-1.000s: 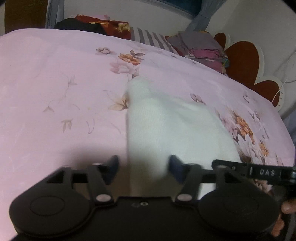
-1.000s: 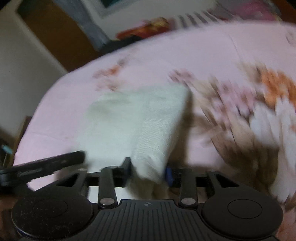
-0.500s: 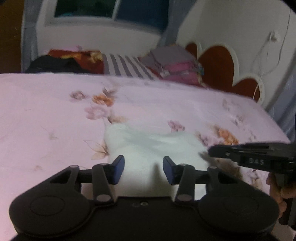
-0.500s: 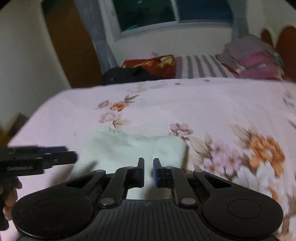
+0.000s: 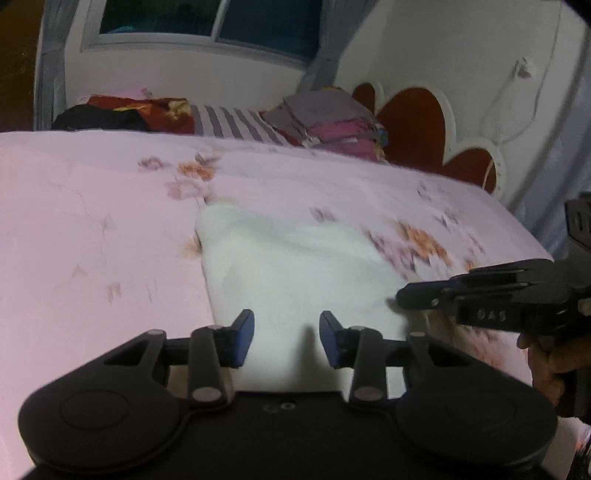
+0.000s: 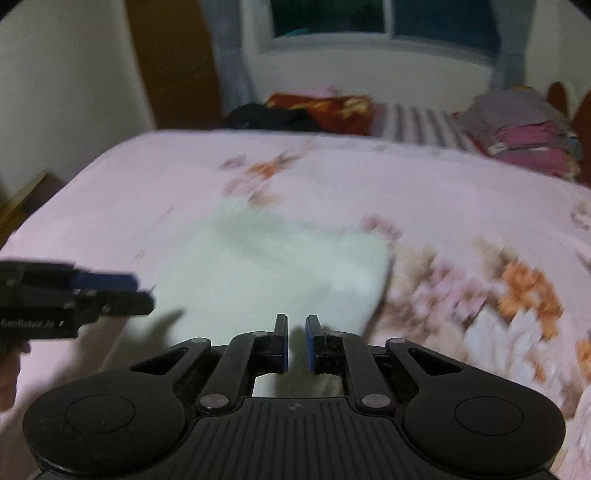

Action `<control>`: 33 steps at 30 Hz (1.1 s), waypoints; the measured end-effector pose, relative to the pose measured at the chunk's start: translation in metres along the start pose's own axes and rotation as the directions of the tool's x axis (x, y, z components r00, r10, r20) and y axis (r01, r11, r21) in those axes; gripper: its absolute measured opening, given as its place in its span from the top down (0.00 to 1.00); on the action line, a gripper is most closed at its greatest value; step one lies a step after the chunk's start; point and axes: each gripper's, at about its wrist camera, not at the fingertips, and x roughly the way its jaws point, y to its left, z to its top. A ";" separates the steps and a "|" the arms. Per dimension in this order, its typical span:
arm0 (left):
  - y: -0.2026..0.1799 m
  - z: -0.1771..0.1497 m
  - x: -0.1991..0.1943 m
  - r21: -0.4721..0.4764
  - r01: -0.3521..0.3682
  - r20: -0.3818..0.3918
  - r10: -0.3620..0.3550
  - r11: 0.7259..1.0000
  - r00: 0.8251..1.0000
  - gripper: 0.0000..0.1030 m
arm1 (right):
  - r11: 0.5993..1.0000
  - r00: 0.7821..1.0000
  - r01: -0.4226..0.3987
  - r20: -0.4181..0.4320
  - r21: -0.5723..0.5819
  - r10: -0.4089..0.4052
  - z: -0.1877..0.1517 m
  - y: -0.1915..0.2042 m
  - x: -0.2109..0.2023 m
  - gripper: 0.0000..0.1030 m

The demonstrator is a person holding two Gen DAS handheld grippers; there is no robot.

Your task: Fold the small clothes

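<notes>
Home bedroom. We record: a bed (image 5: 92, 206) under pink floral bedding filling the middle of the frame; a scalloped red headboard (image 5: 413, 122) at upper right; a curtained window (image 5: 207, 22) along the top; stacked folded clothes (image 5: 332, 125) beside a striped pillow (image 5: 236, 123) at the bed's far edge.

Soft white cloth (image 5: 295, 273) on matt floral cotton-like bedsheet (image 5: 92, 206)

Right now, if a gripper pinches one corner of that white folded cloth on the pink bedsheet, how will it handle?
The white folded cloth lies flat with soft edges, so it will likely droop and unfold. It looks thin, so probably light.
</notes>
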 end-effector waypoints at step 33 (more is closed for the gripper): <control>-0.077 -0.079 -0.060 0.001 -0.225 -0.023 0.225 0.974 0.974 0.63 | 0.989 1.000 -0.008 -0.001 0.151 0.008 -0.090 0.008 -0.091 0.90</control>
